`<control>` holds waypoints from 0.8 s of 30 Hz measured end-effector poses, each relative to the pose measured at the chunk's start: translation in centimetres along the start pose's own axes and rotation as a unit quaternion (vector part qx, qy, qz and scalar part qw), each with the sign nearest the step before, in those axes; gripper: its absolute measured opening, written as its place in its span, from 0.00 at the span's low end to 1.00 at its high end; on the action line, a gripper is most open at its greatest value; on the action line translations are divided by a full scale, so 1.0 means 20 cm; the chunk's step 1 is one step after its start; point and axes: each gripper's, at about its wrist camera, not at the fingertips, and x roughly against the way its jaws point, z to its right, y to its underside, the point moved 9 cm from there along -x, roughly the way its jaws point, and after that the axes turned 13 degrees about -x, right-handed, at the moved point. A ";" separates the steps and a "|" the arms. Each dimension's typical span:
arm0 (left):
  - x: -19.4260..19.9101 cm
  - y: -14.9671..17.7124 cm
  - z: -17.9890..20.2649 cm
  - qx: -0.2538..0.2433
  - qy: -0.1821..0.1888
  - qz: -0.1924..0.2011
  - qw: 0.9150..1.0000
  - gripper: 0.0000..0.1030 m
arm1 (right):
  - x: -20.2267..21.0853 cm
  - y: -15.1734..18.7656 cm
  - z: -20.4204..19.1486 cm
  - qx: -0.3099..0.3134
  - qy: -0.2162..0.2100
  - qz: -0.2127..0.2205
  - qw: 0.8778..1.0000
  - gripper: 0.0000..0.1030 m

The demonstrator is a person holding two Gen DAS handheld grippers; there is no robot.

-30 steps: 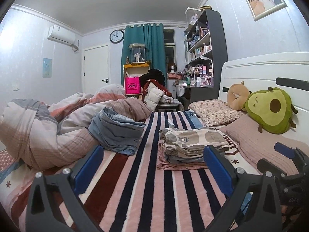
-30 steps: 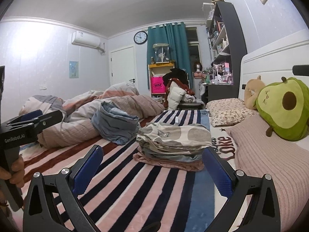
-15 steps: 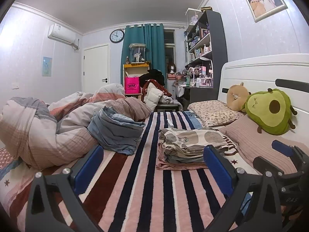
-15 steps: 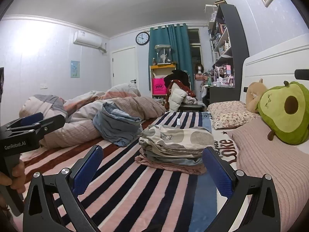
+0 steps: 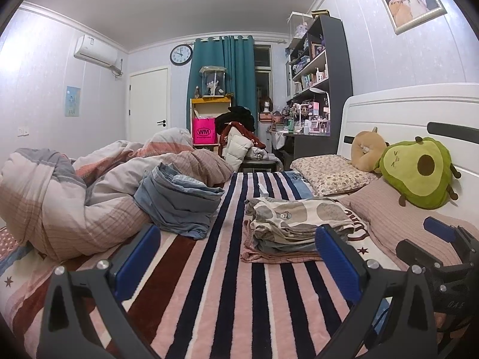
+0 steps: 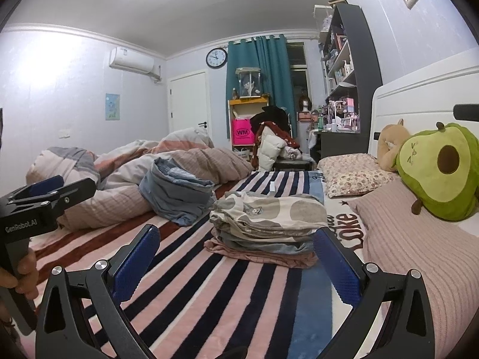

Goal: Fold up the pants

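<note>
Both grippers hover low over the striped bed cover (image 5: 227,284) with nothing between their fingers. The left gripper (image 5: 236,257) has its blue pads spread wide, and the right gripper (image 6: 236,257) is spread just as wide. A neat stack of folded pants (image 5: 296,224) lies toward the headboard edge, near the pink pillow (image 5: 398,218). A crumpled pair of denim pants (image 5: 179,200) rests against the bunched duvet (image 5: 74,197) along the opposite edge.
</note>
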 end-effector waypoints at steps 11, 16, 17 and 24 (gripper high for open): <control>-0.01 0.00 0.01 0.000 0.001 0.001 1.000 0.99 | 0.00 0.00 0.00 -0.001 0.000 -0.001 1.000 0.99; -0.01 0.00 0.01 0.000 0.001 0.001 1.000 0.99 | 0.00 0.00 0.00 -0.001 0.000 -0.001 1.000 0.99; -0.01 0.01 0.01 0.000 0.001 0.001 1.000 0.99 | 0.00 0.00 0.00 -0.001 0.000 -0.001 1.000 0.99; -0.02 0.00 0.00 -0.001 0.001 -0.002 1.000 0.99 | 0.00 0.00 0.00 -0.001 0.001 -0.001 1.000 0.99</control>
